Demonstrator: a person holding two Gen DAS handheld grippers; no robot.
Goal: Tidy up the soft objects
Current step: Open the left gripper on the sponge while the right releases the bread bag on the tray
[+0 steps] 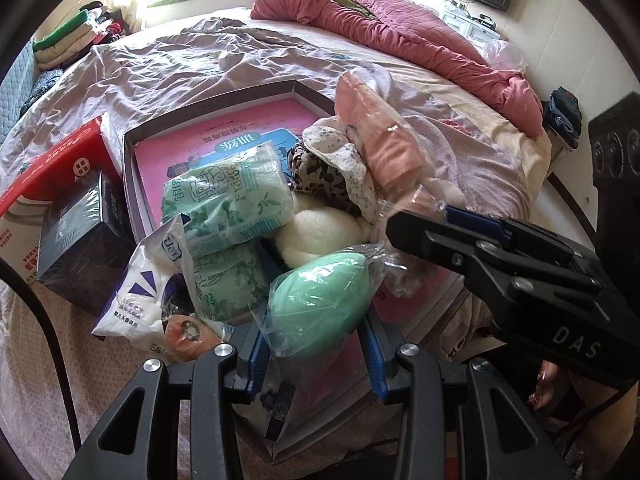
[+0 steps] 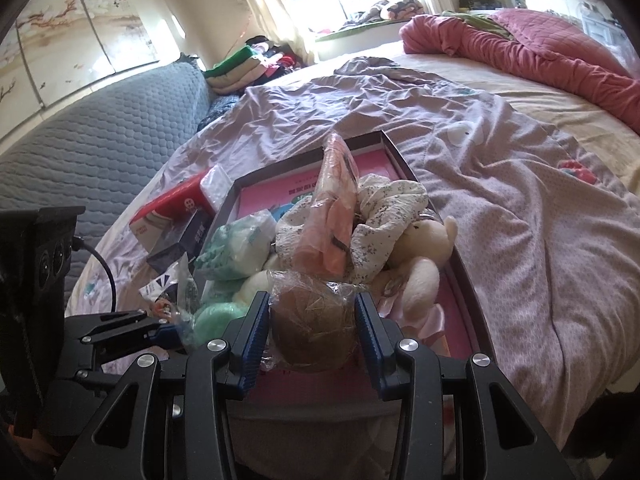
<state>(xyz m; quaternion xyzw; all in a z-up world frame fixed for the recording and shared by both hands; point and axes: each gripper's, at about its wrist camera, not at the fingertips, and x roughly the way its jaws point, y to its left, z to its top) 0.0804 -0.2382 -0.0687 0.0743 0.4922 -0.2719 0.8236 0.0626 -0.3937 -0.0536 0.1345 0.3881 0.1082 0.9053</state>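
A shallow box (image 1: 208,128) with a pink printed floor lies on the bed. In it are piled green tissue packs (image 1: 228,192), a cream plush toy (image 2: 420,244), a floral cloth (image 2: 392,200) and a peach towel in plastic (image 1: 380,136). My left gripper (image 1: 316,344) is shut on a mint-green egg-shaped sponge (image 1: 320,292) wrapped in clear film, at the box's near edge. Beside it, my right gripper (image 2: 312,332) is shut on a round brown sponge (image 2: 312,336) in a clear bag. The right gripper (image 1: 432,224) shows in the left wrist view and the left gripper (image 2: 168,330) in the right wrist view.
Left of the shallow box sit a red carton (image 1: 60,168), a dark box (image 1: 80,232) and a white bag of cotton (image 1: 140,288). A pink quilt (image 1: 400,32) is bunched at the far side of the bed. A grey quilted sofa (image 2: 100,140) and folded clothes (image 2: 240,64) stand to the left.
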